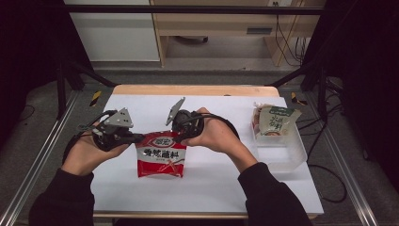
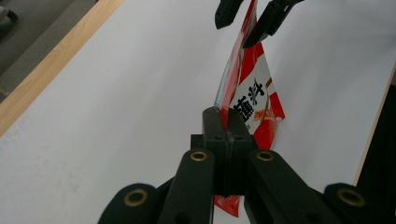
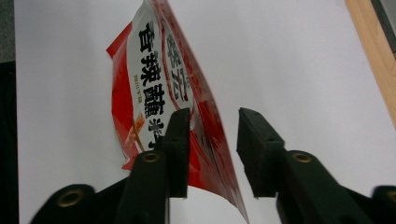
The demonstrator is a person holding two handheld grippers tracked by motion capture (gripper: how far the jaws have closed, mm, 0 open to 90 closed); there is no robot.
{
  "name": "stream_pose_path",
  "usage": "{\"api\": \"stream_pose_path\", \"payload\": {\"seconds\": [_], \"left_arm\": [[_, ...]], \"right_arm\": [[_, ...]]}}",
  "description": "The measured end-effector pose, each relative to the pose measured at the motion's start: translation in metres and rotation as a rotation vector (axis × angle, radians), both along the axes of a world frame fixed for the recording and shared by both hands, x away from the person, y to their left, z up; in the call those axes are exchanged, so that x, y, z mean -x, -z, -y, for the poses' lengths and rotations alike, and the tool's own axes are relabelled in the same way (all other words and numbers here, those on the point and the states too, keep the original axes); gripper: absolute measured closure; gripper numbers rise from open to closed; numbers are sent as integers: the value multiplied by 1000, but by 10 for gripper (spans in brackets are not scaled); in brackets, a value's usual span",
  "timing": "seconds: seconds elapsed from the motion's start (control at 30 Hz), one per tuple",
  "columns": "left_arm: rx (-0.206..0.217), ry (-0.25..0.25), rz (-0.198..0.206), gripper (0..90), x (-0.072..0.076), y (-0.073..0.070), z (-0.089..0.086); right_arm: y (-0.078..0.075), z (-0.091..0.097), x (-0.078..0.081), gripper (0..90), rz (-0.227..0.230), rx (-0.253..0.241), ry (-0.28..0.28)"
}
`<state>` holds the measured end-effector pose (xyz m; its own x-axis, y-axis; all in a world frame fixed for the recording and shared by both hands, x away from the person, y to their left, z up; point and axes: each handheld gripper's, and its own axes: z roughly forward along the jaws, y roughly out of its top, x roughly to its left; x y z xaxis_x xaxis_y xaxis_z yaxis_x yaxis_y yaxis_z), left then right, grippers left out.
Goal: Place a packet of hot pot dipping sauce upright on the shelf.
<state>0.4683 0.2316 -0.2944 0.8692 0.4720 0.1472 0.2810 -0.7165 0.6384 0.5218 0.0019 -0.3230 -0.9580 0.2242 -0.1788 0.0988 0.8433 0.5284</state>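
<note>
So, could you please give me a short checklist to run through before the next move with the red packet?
1. Left hand-held gripper clamped on the red packet top edge: ok.
2. Right hand-held gripper closed on the packet's other corner: not ok; a gap shows beside the far jaw.
3. Packet edge sits between the right jaws: ok.
4. Packet upright on the white table: ok.
5. Clear bin has spare room beside the green packet: ok.

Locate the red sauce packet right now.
In the high view the red sauce packet stands mid-table, its top edge between the left gripper and right gripper, left of the clear tub.
</note>
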Motion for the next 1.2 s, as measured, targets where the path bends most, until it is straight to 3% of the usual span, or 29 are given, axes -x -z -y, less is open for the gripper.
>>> {"api": "stream_pose_path", "payload": {"seconds": [0.03, 0.13, 0.27, 0.3, 0.33, 0.37, 0.4, 0.43, 0.57, 0.67, 0.87, 1.07, 1.17, 1.2], "left_arm": [[0, 0, 0, 900, 0, 0, 0], [0, -4, -2, 900, -1, 0, -1], [1, -34, -8, 865, -4, 5, -2], [-1, -45, -8, 761, -6, 6, -3], [6, -56, -9, 761, -7, 7, -3], [12, -70, -7, 663, -8, 8, -3], [14, -87, -3, 496, -9, 9, -4], [19, -105, 2, 496, -9, 11, -5], [22, -147, 12, 254, -9, 16, -9], [32, -184, 16, 178, -8, 20, -16], [45, -234, 4, 123, -4, 28, -29], [50, -295, -21, 116, -1, 48, -47], [51, -313, -38, 117, 0, 61, -55], [54, -318, -47, 117, 1, 65, -58]], "right_arm": [[0, 0, 0, 677, 0, 0, 0], [2, -1, 0, 826, -9, 10, -14], [2, -2, 1, 894, -14, 16, -17], [3, -4, 1, 897, -12, 25, -26], [3, -4, 1, 897, -12, 25, -26], [3, -4, 1, 898, -9, 22, -30], [3, -4, 0, 898, -8, 20, -34], [3, -4, 0, 898, -8, 20, -34], [2, -5, -1, 898, -11, 17, -17], [2, -5, -3, 898, -9, 18, -11], [2, -4, -4, 898, -2, 18, -14], [0, -3, -3, 899, -3, -2, 0], [-8, 0, 1, 899, 2, -13, -15], [-17, 3, 7, 899, 19, -33, -19]]}}
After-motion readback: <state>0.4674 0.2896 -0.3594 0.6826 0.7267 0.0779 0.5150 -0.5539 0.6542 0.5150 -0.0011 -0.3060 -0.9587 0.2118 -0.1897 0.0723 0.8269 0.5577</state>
